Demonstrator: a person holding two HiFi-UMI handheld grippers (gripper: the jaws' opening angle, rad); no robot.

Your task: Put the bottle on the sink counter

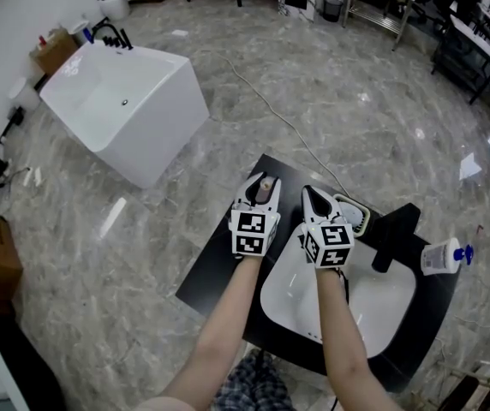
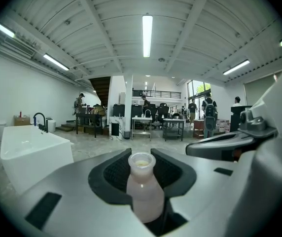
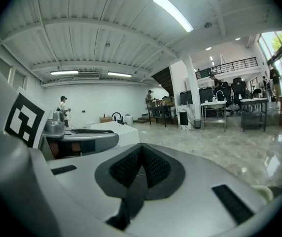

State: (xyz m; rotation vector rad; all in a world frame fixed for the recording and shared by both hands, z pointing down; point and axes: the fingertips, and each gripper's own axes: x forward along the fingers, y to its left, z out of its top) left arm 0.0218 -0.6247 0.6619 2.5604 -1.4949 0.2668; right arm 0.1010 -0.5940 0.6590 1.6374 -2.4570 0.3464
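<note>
A small pale bottle [image 2: 143, 186] with an open mouth stands upright between the pads of my left gripper [image 2: 143, 169], which is shut on its body. In the head view the left gripper [image 1: 260, 188] holds the bottle [image 1: 264, 185] above the far left part of the black sink counter [image 1: 219, 264]. My right gripper [image 1: 315, 197] hovers beside it over the white basin [image 1: 382, 306]. In the right gripper view the right gripper [image 3: 141, 154] is shut, its pads meeting with nothing between them.
A black faucet [image 1: 392, 238] rises behind the basin, and a white bottle with a blue cap [image 1: 445, 256] lies at the counter's right end. A small mesh tray [image 1: 354, 215] sits past my right gripper. A white bathtub [image 1: 125, 110] stands on the marble floor at the far left.
</note>
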